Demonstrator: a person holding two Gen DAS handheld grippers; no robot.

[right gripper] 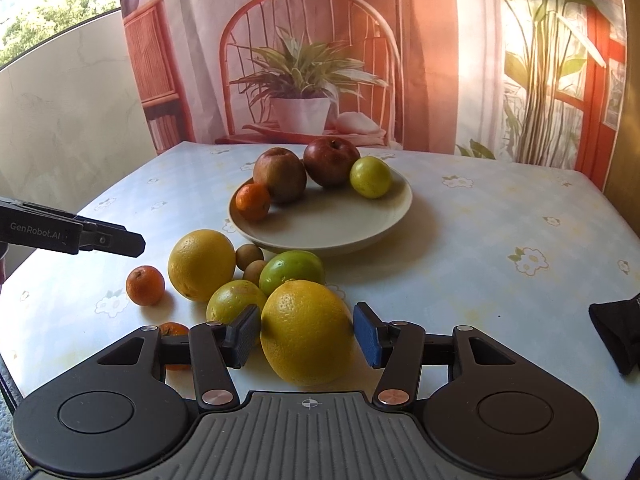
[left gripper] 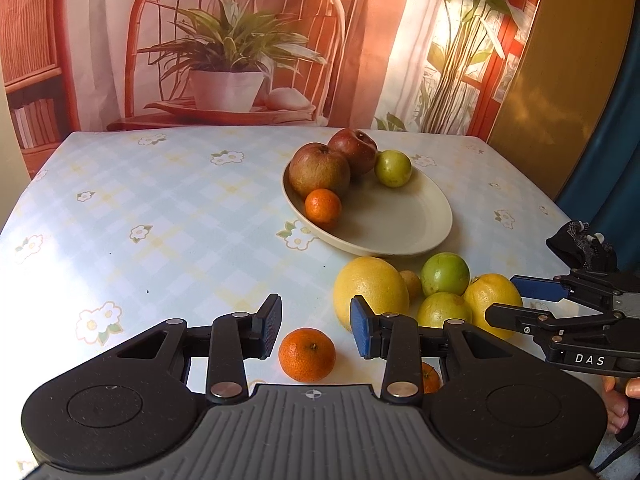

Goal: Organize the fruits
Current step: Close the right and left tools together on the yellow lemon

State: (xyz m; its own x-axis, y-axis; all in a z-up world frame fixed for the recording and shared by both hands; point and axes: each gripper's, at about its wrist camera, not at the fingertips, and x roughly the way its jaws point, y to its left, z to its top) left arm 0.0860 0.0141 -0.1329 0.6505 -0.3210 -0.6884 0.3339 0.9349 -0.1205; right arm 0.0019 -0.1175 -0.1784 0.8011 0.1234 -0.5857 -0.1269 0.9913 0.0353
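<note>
The shallow cream oval plate stands at the far centre of the table covered in a pale blue checked cloth with white flowers. It holds four fruits, grouped along its far and left rim: a brownish russet apple, a dark red apple behind it, a small yellow-green round fruit at the right, and a small orange mandarin at the left. The near and right part of the plate is bare.

Loose on the cloth, near side of the plate: a large yellow citrus, a green round fruit, a yellow-green citrus, a second large yellow citrus, and a loose orange mandarin.

The right gripper has both pads against the sides of the second large yellow citrus, which sits on the cloth. The left gripper is spread wide, grasping nothing, with the loose mandarin lying between and just short of its fingers.

Partly hidden: two small brown round fruits are wedged among the citrus; only one shows in the left view. Another orange fruit is mostly covered by gripper linkage in both views. A black fabric item at the right table edge is cut off and cannot be identified.
</note>
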